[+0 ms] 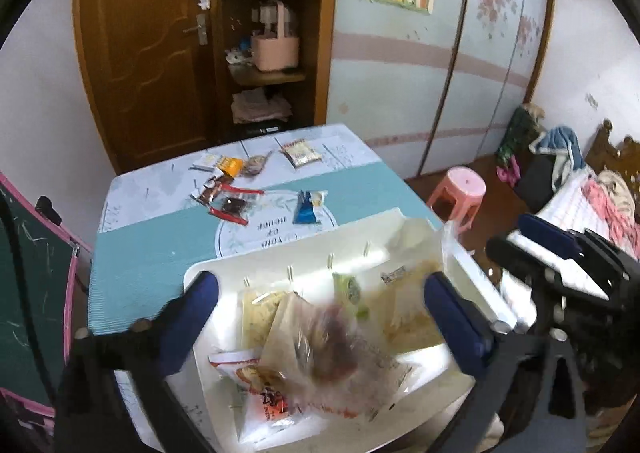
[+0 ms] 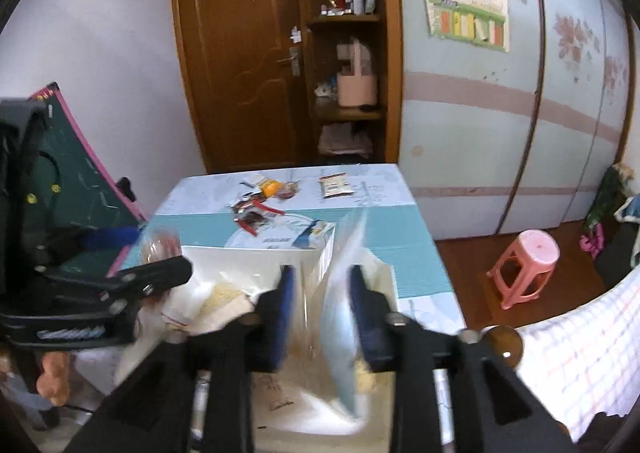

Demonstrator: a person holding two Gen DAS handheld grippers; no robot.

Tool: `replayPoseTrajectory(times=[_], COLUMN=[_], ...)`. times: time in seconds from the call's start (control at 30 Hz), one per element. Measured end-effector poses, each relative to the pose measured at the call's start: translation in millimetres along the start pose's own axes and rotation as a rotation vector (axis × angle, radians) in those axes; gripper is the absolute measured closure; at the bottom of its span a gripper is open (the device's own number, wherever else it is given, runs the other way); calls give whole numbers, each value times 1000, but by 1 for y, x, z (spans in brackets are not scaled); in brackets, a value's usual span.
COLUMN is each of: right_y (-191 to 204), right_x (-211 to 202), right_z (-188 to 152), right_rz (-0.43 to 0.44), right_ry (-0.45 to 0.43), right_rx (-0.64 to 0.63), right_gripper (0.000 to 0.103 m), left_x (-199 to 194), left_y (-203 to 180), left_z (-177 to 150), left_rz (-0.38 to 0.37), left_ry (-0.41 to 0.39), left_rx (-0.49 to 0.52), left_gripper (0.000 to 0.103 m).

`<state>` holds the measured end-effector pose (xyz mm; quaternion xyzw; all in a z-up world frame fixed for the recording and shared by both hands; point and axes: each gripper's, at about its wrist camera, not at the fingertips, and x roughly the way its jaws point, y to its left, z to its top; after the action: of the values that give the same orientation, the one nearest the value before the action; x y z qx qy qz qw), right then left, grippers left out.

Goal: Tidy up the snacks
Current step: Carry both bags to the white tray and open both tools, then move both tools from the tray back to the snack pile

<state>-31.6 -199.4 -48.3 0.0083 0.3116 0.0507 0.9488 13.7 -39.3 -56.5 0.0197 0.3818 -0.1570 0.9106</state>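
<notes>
A white bin [image 1: 224,267] at the table's near edge holds several snack packets. A blurred clear bag with red pieces [image 1: 336,349] lies over them, between the spread fingers of my open left gripper [image 1: 320,317], free of both pads. My right gripper [image 2: 322,313] is partly open over the bin [image 2: 240,253], with a blurred clear bag [image 2: 344,293] between its fingers; whether the pads press it I cannot tell. The right gripper also shows in the left wrist view [image 1: 560,249]. Loose snacks lie farther back: a blue packet [image 1: 308,207], a red-edged bag [image 1: 232,207], a pale packet [image 1: 301,152].
The table [image 1: 160,237] has a teal and white cloth. A green chalkboard [image 1: 28,293] stands at left, a pink stool [image 1: 460,193] and a bed [image 1: 580,205] at right. A wooden door and shelves are behind the table.
</notes>
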Motion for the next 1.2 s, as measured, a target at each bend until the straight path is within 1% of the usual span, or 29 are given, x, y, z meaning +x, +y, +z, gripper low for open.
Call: replayPoseTrajectory(times=[0.03,0.07,0.1,0.2,0.37,0.5,0.8,1.2], right_y=[0,0,-1,-3,-8,-11,-8,-5], right_x=[-4,-8,-12,-14,-8,-7,0,16], right_z=[0,0,1,1,-2,-3,-6,-10], right_rz=[-2,-5,3,22,20,28,36,46], right_ry=[-25,-43,-61,-64,-32,-22,-1,47], right_rx=[2,5,6,19,46,67,55,46], right_gripper=[36,33,33,33,33,33,33,33], left_x=[-1,-1,0,4,7,7,8,17], left_y=[1,2,4,8,9,8,6,13], left_z=[1,2,2,2,-1,-2,-5,-6], left_rz=[-7,-11,-11,-12,-8,-6,-5,-6], left_ry=[-6,-5,-1,20,42,43,50,76], left_rx=[-7,-15,-24,-47,-58,-57,-45,-70], left_gripper=[1,1,1,1,1,1,1,1])
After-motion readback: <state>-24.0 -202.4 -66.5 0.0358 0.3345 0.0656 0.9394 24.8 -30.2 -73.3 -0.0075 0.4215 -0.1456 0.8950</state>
